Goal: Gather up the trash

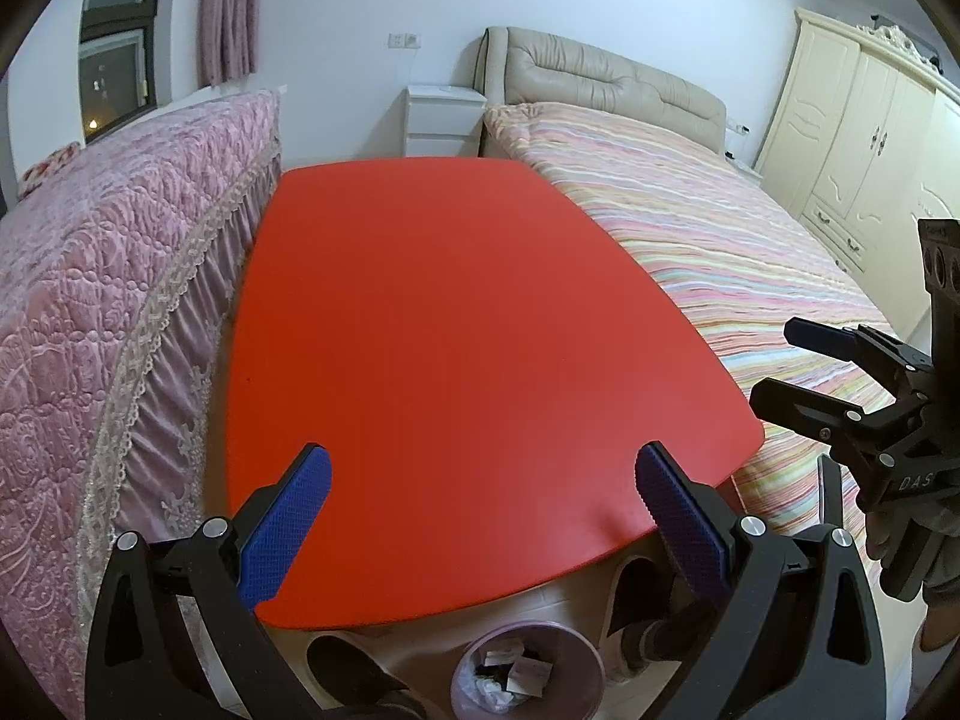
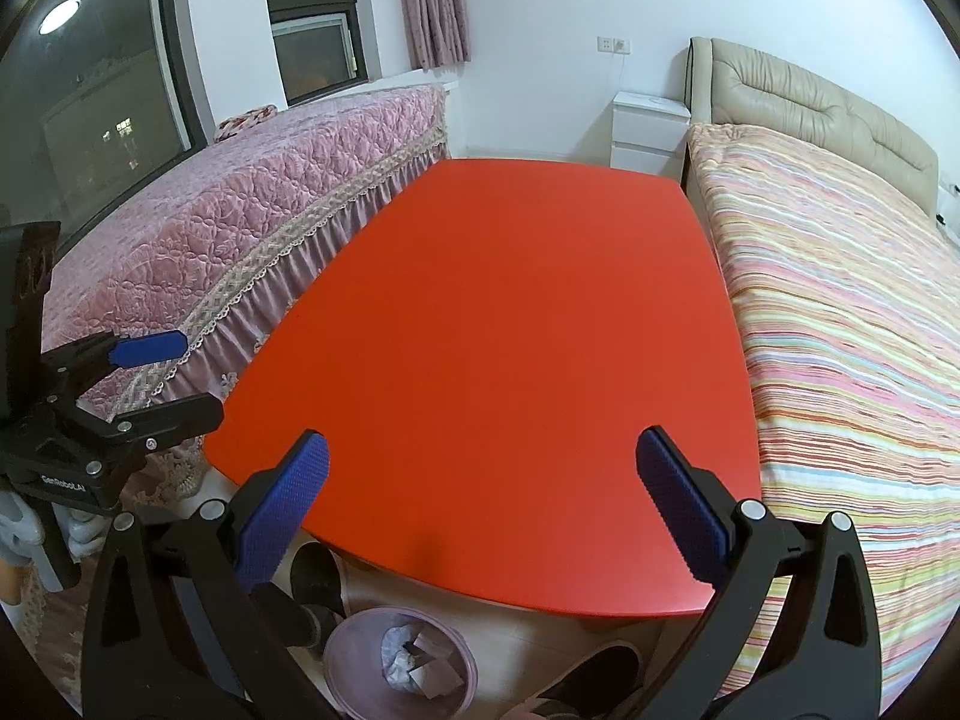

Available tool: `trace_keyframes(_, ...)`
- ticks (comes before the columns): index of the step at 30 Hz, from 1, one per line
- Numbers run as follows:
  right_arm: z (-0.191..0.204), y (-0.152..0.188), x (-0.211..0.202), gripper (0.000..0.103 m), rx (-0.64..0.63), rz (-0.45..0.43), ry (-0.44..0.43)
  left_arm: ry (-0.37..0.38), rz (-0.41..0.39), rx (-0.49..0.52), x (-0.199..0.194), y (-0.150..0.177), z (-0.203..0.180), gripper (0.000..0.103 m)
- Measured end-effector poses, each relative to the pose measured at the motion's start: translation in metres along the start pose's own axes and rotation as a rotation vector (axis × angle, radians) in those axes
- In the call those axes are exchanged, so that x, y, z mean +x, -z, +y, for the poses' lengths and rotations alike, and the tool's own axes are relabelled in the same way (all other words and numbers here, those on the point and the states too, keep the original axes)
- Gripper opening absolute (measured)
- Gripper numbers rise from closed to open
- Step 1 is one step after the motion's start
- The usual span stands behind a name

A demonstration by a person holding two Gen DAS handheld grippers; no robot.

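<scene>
The left gripper and the right gripper are hovering released and empty above the near edge of the red table; the trash is lying in the pink bin on the floor below, so collection is judged complete.

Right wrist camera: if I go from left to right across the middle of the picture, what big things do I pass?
Left gripper → pink quilted bench cover → red table → striped bed.
</scene>
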State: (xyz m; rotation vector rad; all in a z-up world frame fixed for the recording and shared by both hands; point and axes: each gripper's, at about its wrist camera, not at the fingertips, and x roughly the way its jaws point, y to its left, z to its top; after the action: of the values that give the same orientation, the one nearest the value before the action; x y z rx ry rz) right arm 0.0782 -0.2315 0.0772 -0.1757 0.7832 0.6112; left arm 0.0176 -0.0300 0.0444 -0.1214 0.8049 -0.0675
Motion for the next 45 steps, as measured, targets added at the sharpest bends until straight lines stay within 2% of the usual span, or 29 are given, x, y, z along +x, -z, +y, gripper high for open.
trace_keyframes(45, -0.0072, 0.0025, 0.0017, 0.100, 0.004, 0.014, -0.003, -0.002, 0.015, 0.000, 0.0072, 0.0011, -0.0018, 0.097)
